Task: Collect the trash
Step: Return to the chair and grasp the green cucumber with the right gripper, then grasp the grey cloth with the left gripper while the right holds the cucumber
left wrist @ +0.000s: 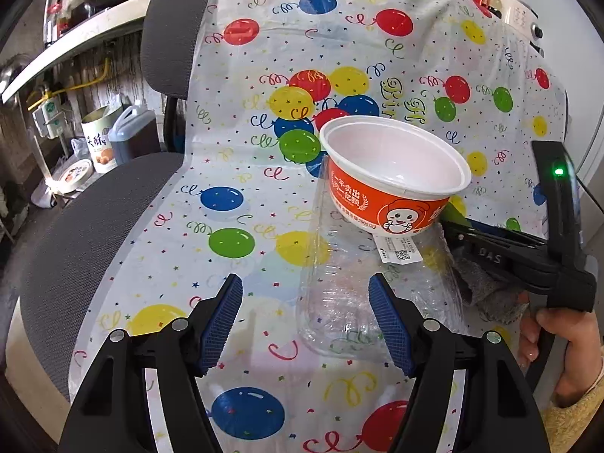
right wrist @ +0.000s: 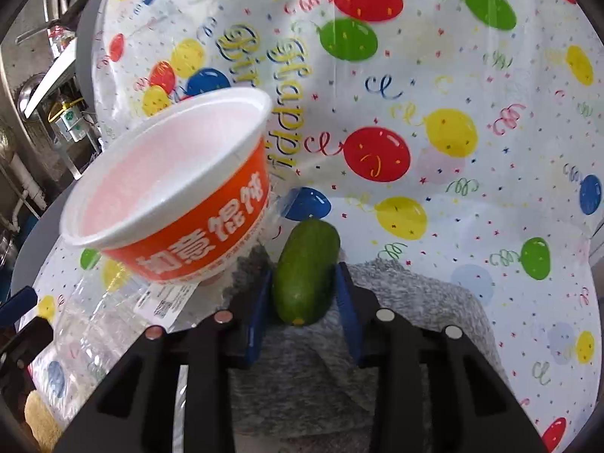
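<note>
An orange and white paper bowl (left wrist: 392,177) rests tilted on a clear plastic bottle (left wrist: 339,287) lying on the balloon-print sheet (left wrist: 226,173). My left gripper (left wrist: 305,317) is open, its right finger beside the bottle's base. In the right wrist view the bowl (right wrist: 170,204) sits left of my right gripper (right wrist: 304,290), whose blue pads are shut on a green cucumber-like fruit (right wrist: 305,271) over a grey cloth (right wrist: 396,324). The bottle (right wrist: 109,321) lies at lower left.
The sheet covers a grey mesh office chair (left wrist: 75,234). A tin can (left wrist: 99,139) and a jug (left wrist: 132,132) stand on the floor at left. The right gripper's body (left wrist: 528,253) and the hand holding it are at right.
</note>
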